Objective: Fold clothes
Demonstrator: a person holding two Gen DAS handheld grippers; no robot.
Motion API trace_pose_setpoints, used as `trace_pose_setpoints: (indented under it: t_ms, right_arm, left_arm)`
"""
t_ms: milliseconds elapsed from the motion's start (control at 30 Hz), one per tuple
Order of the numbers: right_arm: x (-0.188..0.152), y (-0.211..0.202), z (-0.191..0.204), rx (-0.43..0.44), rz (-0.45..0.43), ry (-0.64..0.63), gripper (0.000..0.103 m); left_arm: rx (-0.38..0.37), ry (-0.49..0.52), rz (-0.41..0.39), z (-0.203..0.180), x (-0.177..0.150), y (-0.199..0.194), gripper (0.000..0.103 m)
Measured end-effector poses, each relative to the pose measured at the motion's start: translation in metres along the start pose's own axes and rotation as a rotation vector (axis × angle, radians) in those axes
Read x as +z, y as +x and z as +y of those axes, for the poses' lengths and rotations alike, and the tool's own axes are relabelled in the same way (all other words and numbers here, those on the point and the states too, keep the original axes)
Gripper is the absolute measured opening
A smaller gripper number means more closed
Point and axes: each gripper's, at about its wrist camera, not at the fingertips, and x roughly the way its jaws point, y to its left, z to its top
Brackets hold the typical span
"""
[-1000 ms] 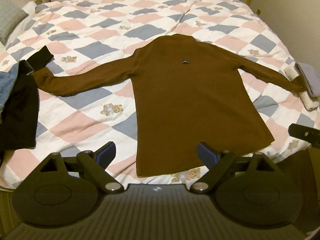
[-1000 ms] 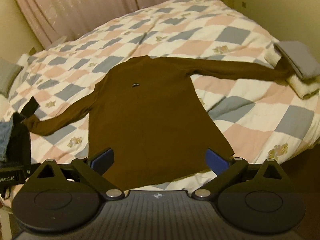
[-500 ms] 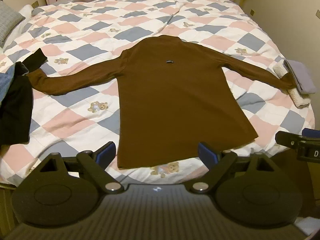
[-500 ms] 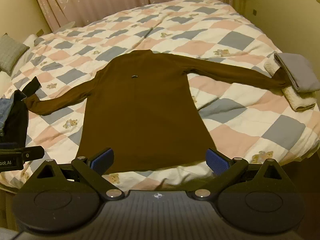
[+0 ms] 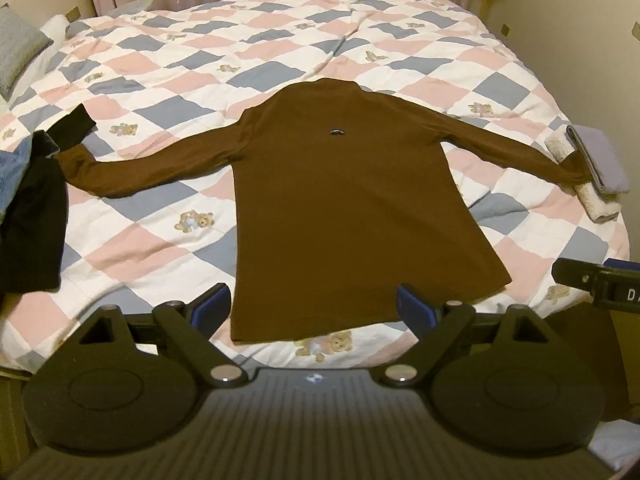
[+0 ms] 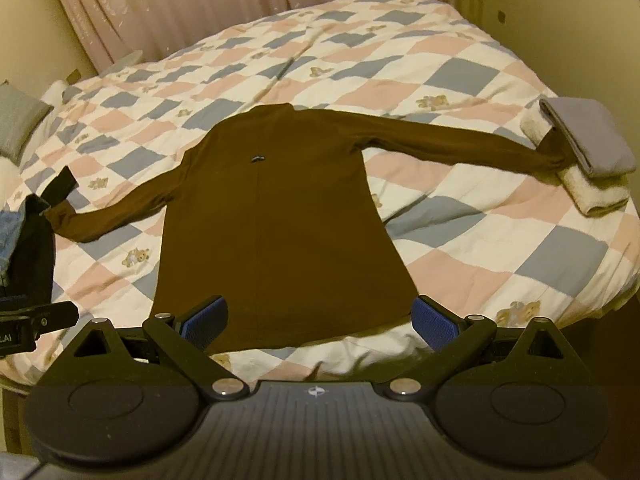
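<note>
Both your left gripper (image 5: 314, 308) and right gripper (image 6: 318, 322) hang spread wide, holding nothing. Mid-frame, the brown top (image 5: 340, 208) lies flat on the quilt (image 5: 160, 100), sleeves out. No fold made; everything remains.
</note>
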Motion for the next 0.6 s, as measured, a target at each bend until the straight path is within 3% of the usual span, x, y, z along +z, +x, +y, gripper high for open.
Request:
trace_pose_setpoints:
  t_ms: [267, 433, 600]
  right_arm:
    - [-0.006, 0.019, 0.019, -0.014, 0.011, 0.051, 0.101]
    - [-0.009, 0.033, 0.022, -0.030, 0.050, 0.072, 0.101]
    - [0.009, 0.053, 0.017, -0.055, 0.085, 0.059, 0.101]
  left_arm:
    - [0.006, 0.041, 0.020, 0.029, 0.004, 0.014, 0.090]
    - [-0.014, 0.011, 0.076, 0.044, 0.001, 0.036, 0.090]
    - [-0.026, -0.057, 0.110, 0.056, 0.007, 0.059, 0.090]
